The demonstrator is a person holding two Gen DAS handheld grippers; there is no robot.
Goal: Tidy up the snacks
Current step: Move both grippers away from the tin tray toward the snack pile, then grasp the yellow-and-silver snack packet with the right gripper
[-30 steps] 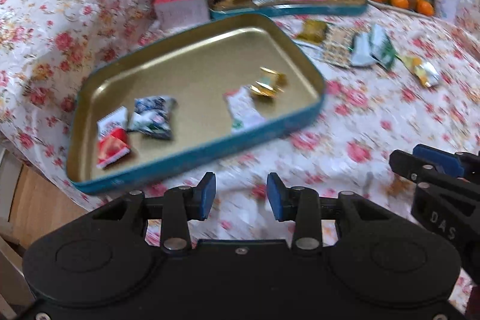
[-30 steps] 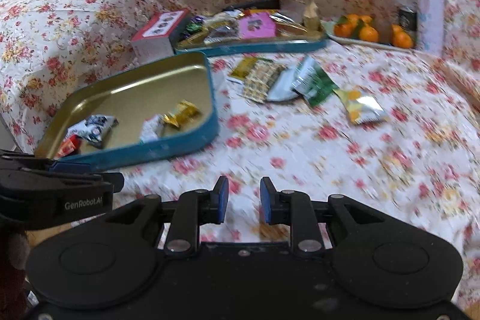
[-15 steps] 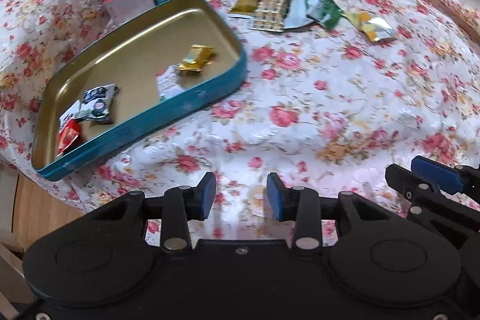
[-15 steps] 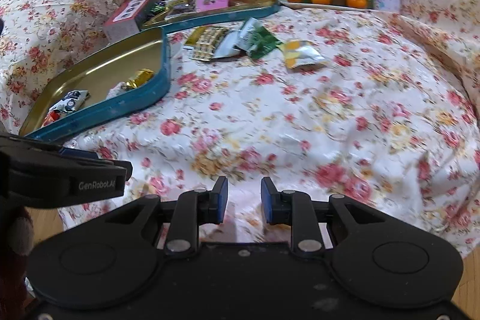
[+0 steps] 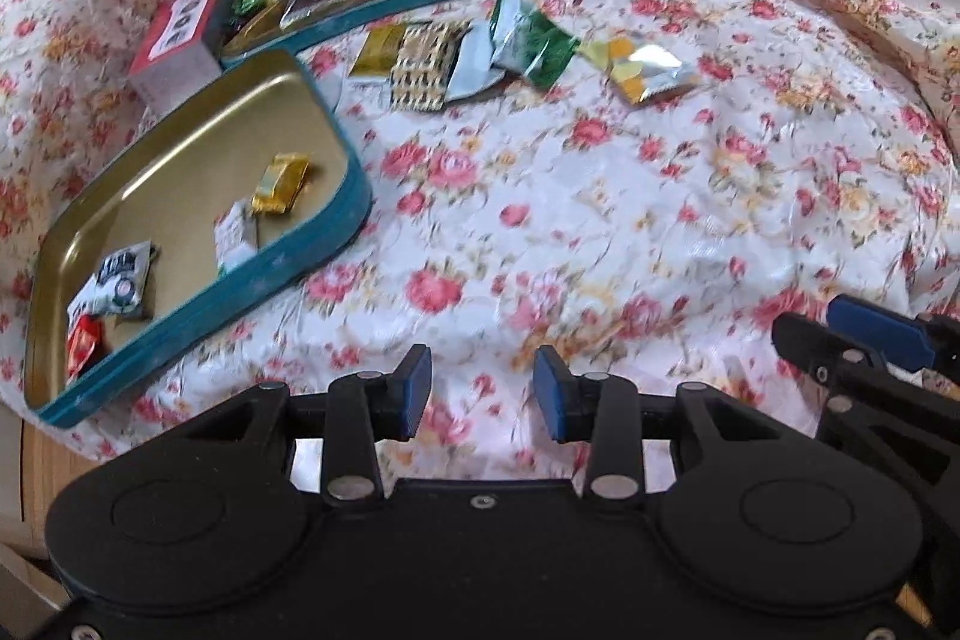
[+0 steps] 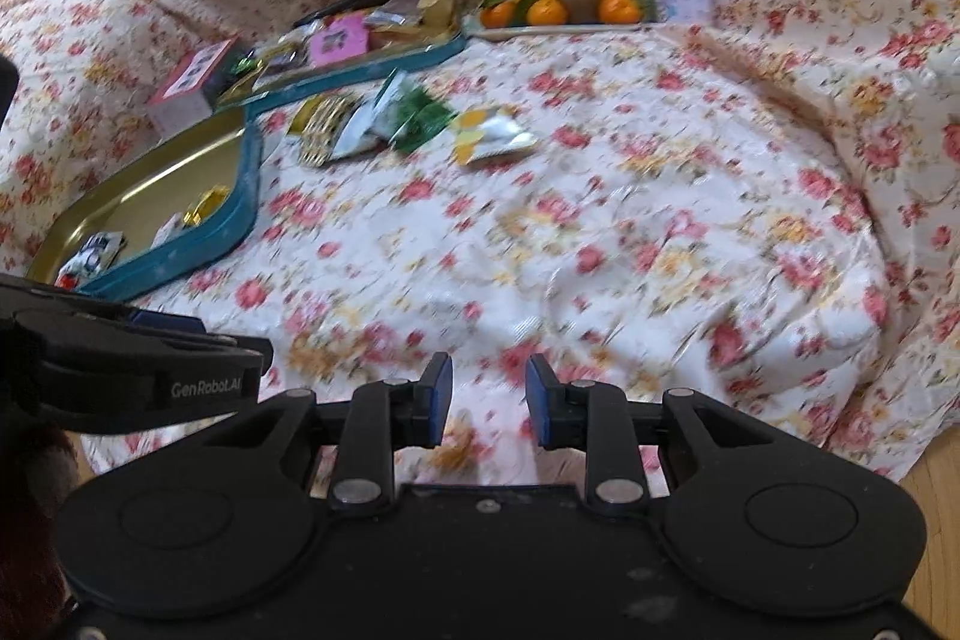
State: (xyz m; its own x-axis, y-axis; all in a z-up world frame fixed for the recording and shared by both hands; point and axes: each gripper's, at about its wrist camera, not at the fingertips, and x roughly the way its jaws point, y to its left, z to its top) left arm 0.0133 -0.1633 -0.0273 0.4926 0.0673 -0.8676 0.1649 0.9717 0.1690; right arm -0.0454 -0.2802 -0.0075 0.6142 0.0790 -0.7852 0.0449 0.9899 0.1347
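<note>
Both grippers are over the flowery sofa cover (image 5: pixel 600 196) holding nothing, left gripper (image 5: pixel 482 387) jaws apart, right gripper (image 6: pixel 488 401) jaws narrower but opening, while loose snack packets (image 5: pixel 528 40) lie beside the teal tin (image 5: pixel 282 274), which has a few sweets inside.
</note>
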